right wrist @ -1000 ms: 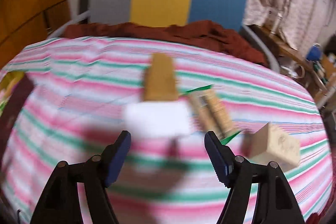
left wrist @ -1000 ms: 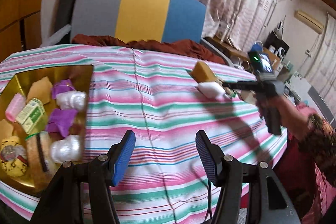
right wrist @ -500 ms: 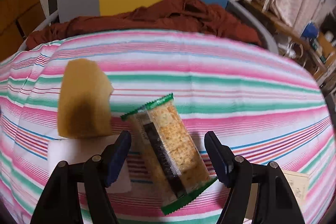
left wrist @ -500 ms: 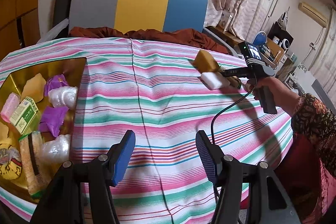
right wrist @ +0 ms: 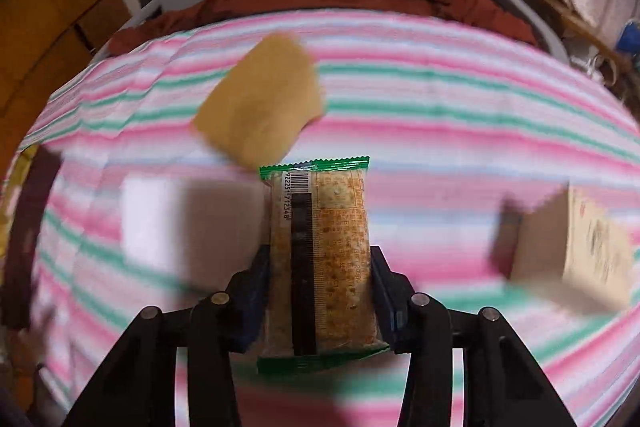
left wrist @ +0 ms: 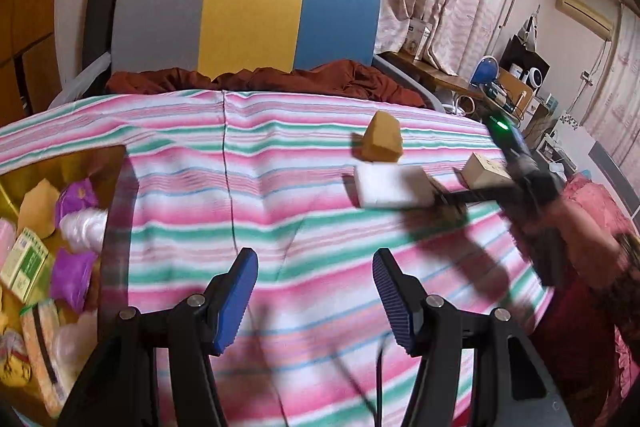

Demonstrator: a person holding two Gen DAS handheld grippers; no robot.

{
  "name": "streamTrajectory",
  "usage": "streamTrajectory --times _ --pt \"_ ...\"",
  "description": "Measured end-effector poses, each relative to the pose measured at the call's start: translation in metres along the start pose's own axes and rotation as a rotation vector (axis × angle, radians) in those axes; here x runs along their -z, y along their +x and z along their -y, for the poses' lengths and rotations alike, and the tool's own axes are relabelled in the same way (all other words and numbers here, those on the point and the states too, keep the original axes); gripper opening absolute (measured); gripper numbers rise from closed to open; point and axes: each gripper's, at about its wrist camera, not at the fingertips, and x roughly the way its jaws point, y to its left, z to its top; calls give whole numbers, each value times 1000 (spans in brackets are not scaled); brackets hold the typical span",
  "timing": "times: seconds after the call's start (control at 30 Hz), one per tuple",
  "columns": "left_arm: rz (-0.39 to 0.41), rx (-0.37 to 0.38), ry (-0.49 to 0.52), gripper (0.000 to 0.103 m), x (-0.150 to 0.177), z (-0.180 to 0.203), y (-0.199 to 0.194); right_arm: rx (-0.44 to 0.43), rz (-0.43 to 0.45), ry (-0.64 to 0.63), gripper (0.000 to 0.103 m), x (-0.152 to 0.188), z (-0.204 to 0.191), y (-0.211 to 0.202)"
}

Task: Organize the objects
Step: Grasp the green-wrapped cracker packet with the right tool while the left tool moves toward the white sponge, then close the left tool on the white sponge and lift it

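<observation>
Over a table draped in a pink, green and white striped cloth (right wrist: 440, 99), the right gripper (right wrist: 320, 291) closes its blue-padded jaws on a green-edged clear plastic packet of crackers (right wrist: 320, 251), one pad against each long side, low on the pack. The packet runs lengthwise away from the camera, its barcode end farthest from the jaws. A tan wedge-shaped sponge (right wrist: 260, 103) sits just beyond it, a white rectangular foam block (right wrist: 192, 223) just to its left, and a small beige cardboard box (right wrist: 576, 251) lies well off to the right.

From the left wrist view, the left gripper (left wrist: 314, 297) hovers with its blue fingers spread and nothing between them, near a gold-coloured tray (left wrist: 24, 187) crowded with wrapped items in purple, white and green.

The packet looks light, its film slick and crinkly, its crackers brittle, so a hard squeeze could likely crush them and a loose one let the wrapper slide. A hold across the narrow width near the middle of the length appears safest; the present low grip may let the far end droop. The tray seems the probable destination.
</observation>
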Motion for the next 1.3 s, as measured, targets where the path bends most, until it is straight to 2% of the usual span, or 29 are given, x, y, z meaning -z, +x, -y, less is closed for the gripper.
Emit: streamTrajectory --times 0.13,0.33,0.4,0.47,0.57,0.63,0.7,0.77,0.87,0.97,1.03,1.1,1.17,1.23,1.3 --pt "-22 19 24 65 -18 10 25 -21 -31 57 47 31 -10 -18" --pt "-92 39 147 71 -44 47 74 93 21 61 47 47 -7 -29" --pt "-119 87 149 73 -50 55 88 153 37 55 47 44 -2 -31" --pt "-148 95 157 73 -54 62 104 179 46 57 47 43 7 -34" --pt "-209 109 146 73 -59 68 133 159 42 89 47 42 19 -32" --pt "-266 177 104 73 -58 69 153 155 35 87 47 41 19 -29" --pt "-296 208 74 74 -51 71 161 128 30 74 47 38 17 -25" --pt "-267 226 99 74 -47 75 154 114 26 82 47 39 20 -25" --pt "-280 400 119 74 -33 85 128 105 30 107 47 41 25 -29" --pt "-239 443 240 74 -17 101 94 99 43 129 47 39 29 -33" --pt "-198 397 309 74 -16 106 82 96 48 137 47 38 30 -35" --pt "-150 290 377 75 -23 112 79 91 53 140 47 36 29 -36" --pt "-133 225 421 76 -32 114 84 97 60 140 47 36 28 -39" --pt "-150 203 501 78 -40 124 100 96 67 148 47 35 29 -40" --pt "-200 190 633 78 -38 139 119 90 70 165 47 36 33 -42"
